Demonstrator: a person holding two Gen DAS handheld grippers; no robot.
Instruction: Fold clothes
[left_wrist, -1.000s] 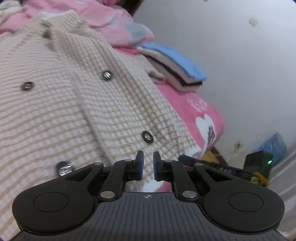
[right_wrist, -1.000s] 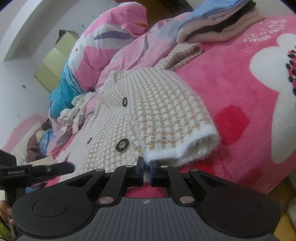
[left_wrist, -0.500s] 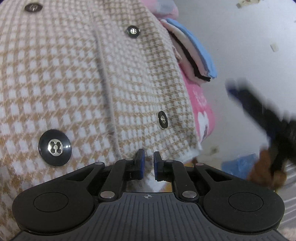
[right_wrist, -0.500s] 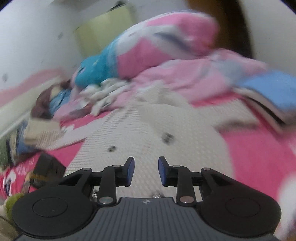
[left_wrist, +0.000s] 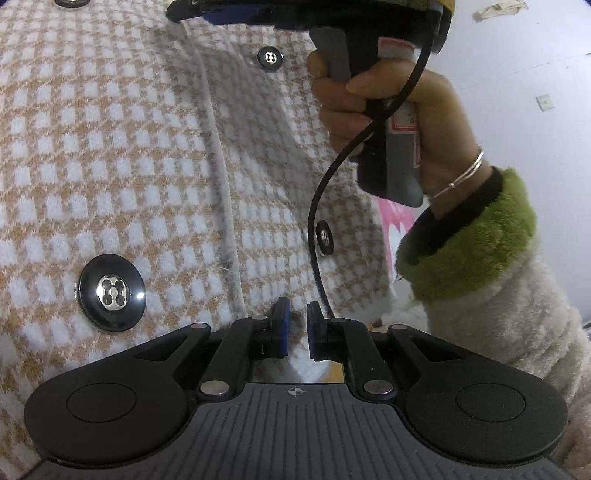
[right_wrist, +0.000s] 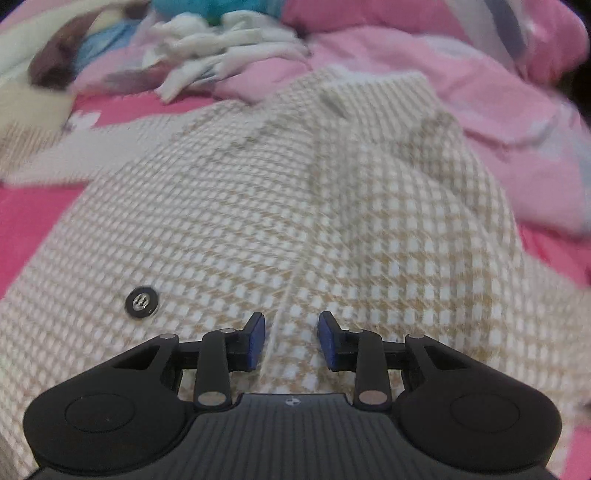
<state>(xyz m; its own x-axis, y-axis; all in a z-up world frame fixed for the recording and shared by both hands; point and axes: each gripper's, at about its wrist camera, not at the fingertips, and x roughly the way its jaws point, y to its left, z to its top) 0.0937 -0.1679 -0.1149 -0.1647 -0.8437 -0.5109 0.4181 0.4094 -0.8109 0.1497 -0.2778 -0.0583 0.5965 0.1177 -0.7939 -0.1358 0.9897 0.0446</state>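
- Two tongs work a houndstooth knit cardigan (right_wrist: 295, 206) spread on the pink bed (right_wrist: 33, 218): the left tongs (left_wrist: 296, 325) look pinched on its fuzzy white hem, while the right tongs (right_wrist: 291, 339) hover spread wide, holding nothing.
- To fold cleanly, I judge, keep that hem taut and lift both sides evenly.
- The knit is thick and soft, with glossy black four-hole buttons (left_wrist: 111, 291).

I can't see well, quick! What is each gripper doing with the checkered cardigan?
Left gripper: closed on the checkered cardigan's white hem.
Right gripper: open, holding nothing, over the cardigan.
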